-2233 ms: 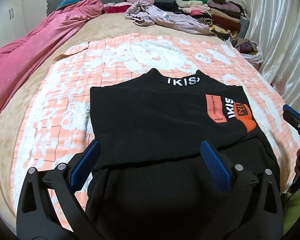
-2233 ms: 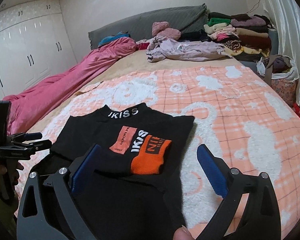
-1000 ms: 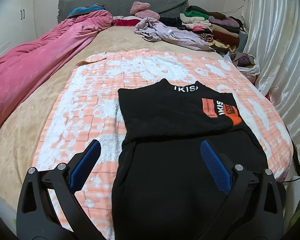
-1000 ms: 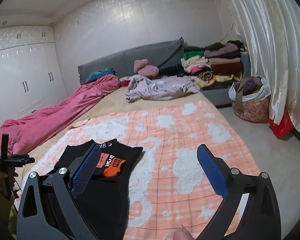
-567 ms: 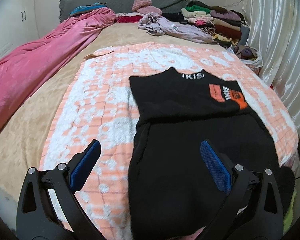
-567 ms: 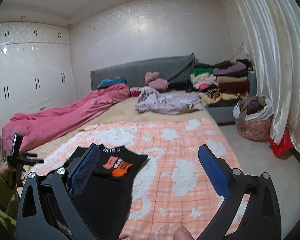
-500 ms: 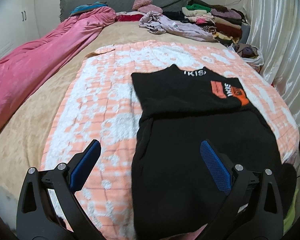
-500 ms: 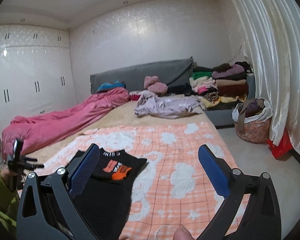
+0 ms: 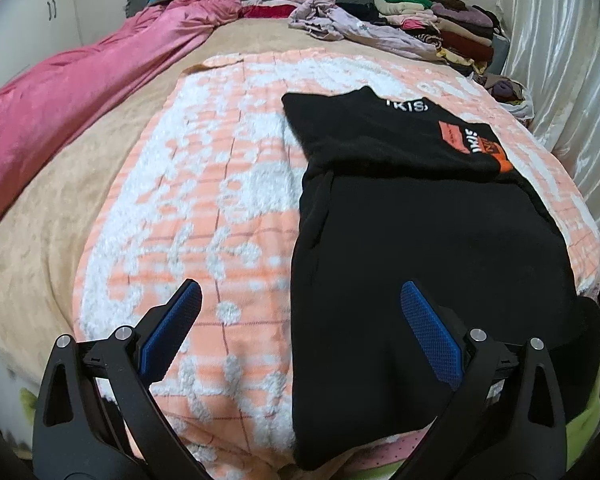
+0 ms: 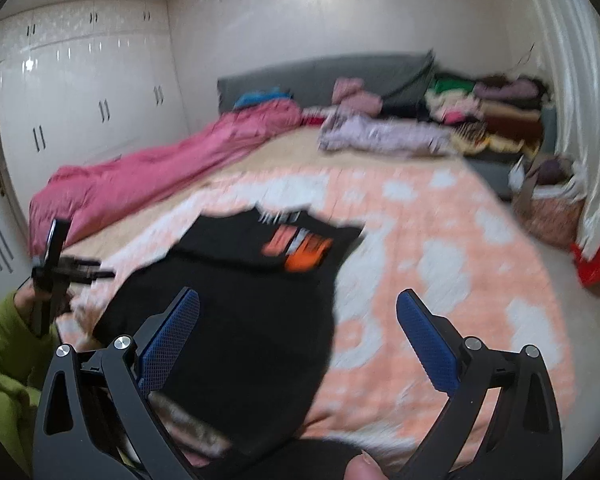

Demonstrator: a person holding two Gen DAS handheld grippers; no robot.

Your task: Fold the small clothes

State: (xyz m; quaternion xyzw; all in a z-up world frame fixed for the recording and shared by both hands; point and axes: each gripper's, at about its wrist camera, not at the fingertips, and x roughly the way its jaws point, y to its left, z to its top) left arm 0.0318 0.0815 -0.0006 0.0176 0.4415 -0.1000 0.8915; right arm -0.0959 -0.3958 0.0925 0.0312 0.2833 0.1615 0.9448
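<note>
A black top (image 9: 420,240) with white collar lettering and an orange patch lies flat on the peach-and-white blanket (image 9: 204,184), its upper part folded down over the body. My left gripper (image 9: 300,320) hangs open above the blanket's near edge, beside the garment's lower left side, holding nothing. In the blurred right wrist view the same black top (image 10: 244,292) lies ahead and left. My right gripper (image 10: 298,320) is open and empty above its right hem. The left gripper (image 10: 60,268) shows at far left, held by a hand in a green sleeve.
A pink quilt (image 9: 80,80) runs along the bed's left side. Loose lilac clothes (image 9: 340,28) and a stack of folded clothes (image 9: 440,24) lie by the grey headboard. A curtain (image 9: 572,80) hangs on the right; a bag of clothes (image 10: 548,200) stands on the floor. White wardrobes (image 10: 80,120) line the left wall.
Both grippers have pulled back from the top toward the foot of the bed, staying open. The right view tipped up to the room, then swings back down toward the garment, blurred.
</note>
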